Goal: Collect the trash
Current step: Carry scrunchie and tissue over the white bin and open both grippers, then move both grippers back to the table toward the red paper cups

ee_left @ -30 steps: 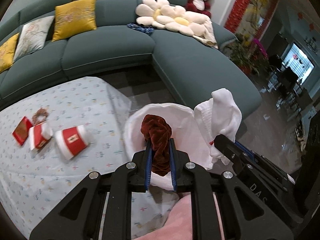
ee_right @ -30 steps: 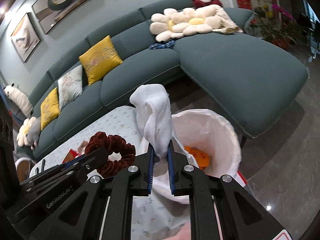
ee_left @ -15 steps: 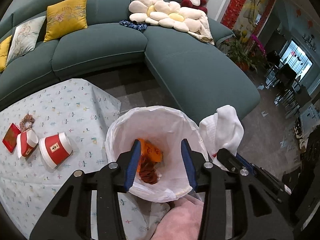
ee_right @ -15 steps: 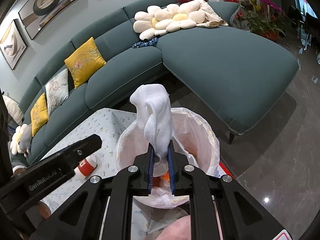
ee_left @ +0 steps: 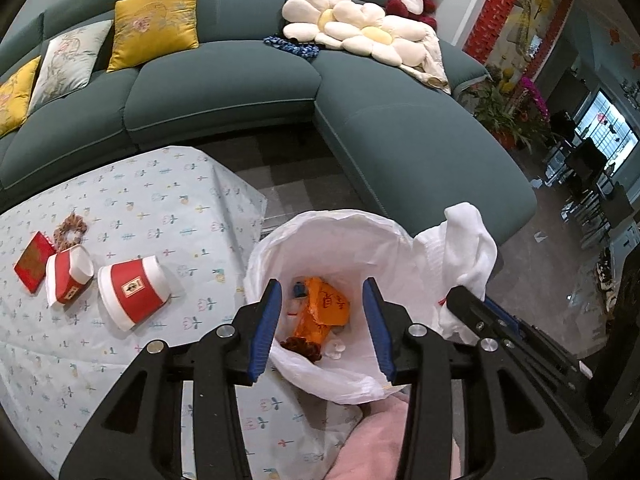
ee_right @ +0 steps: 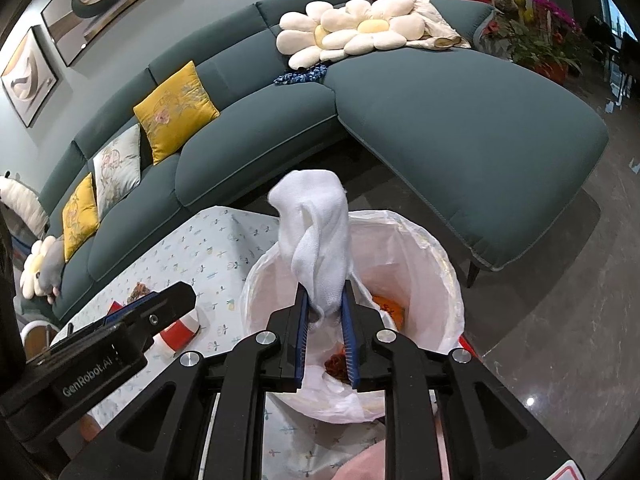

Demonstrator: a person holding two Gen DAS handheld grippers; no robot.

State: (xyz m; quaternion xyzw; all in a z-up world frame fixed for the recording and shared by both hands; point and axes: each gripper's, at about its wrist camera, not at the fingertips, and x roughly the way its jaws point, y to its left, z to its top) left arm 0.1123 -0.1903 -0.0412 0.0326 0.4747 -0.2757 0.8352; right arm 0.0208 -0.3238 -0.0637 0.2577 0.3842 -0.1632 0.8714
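The bin (ee_left: 328, 236) bottom is half hidden behind the claws. The left claw (ee_left: 323, 318) hangs spread and empty over it; the right claw (ee_right: 325, 322) is opening around a white cloth (ee_right: 316, 236).

A white-lined round trash bin (ee_left: 332, 232) stands right of the patterned-cloth table (ee_left: 168, 200), before the teal sectional sofa (ee_left: 224, 84); two tipped red paper cups (ee_left: 132, 294) lie on the table.

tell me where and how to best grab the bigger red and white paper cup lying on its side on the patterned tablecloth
Grip the red and white paper cup across its red middle band, coming down from above. It lies on its side on the patterned tablecloth, wide white rim toward the lower left, so the curved wall faces up. Put the fingers either side of the wall; the smaller tipped cup beside it leaves a gap.
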